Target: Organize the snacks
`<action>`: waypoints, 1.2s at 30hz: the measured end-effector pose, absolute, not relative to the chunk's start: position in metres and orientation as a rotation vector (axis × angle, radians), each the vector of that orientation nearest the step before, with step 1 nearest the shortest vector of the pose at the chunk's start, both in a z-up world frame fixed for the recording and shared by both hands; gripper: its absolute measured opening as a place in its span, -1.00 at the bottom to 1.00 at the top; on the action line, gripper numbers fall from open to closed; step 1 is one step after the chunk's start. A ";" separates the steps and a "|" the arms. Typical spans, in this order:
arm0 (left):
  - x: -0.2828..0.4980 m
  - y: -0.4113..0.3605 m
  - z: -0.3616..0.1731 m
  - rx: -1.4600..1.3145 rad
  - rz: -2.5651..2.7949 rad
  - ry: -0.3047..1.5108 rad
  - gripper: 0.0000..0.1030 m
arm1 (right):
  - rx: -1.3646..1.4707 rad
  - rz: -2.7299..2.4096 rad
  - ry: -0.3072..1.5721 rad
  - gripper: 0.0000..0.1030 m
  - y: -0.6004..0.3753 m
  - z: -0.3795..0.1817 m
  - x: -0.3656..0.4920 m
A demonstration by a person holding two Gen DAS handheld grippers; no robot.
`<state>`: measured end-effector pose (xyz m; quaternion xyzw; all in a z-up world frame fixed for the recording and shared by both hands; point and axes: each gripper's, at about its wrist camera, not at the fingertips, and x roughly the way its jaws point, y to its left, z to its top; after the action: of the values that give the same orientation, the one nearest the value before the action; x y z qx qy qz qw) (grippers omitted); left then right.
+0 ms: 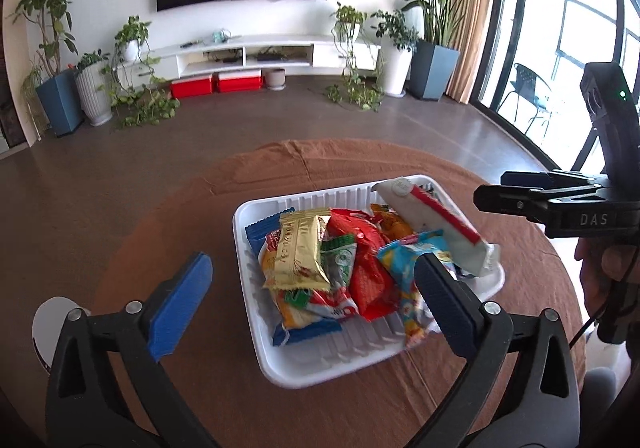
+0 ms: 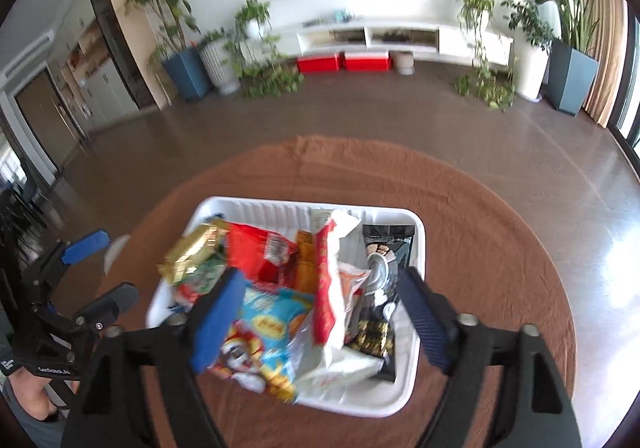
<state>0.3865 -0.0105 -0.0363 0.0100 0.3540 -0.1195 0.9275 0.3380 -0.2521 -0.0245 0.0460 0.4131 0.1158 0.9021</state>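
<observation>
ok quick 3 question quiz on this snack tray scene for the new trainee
1. True or false: every snack in view lies in the white tray.
2. Which packet lies on top at the tray's left side in the left wrist view? A) gold packet B) black packet C) light blue packet
3. Fill in: the left gripper and right gripper both stand ____ above the tray.

Key: 1 true; 2 A; 3 open

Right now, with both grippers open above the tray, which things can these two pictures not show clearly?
- Black packet: seen only in the right wrist view; other packets hide it in the left wrist view.
- Tray floor: snacks cover it in both views.
- Gold packet print: too small.
- White bag: blurred in both views; its text is unreadable.
</observation>
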 end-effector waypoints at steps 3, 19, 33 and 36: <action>0.351 -0.013 -0.024 0.037 -0.234 0.661 0.99 | 0.101 0.229 0.778 0.81 -0.252 -0.013 0.303; 0.120 -0.039 0.037 0.121 -0.012 0.359 0.99 | -0.039 0.106 0.073 1.00 -0.218 0.077 0.051; 0.024 -0.064 0.078 0.105 -0.053 0.350 0.99 | 0.058 0.056 -0.052 1.00 -0.222 0.120 -0.047; 0.017 -0.068 0.078 0.103 -0.051 0.372 0.99 | 0.075 0.039 0.044 1.00 -0.225 0.108 -0.038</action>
<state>0.0165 -0.0685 0.0784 0.0509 0.1850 -0.0255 0.9811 -0.0380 -0.2253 0.1076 0.0373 0.0219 0.0196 0.9989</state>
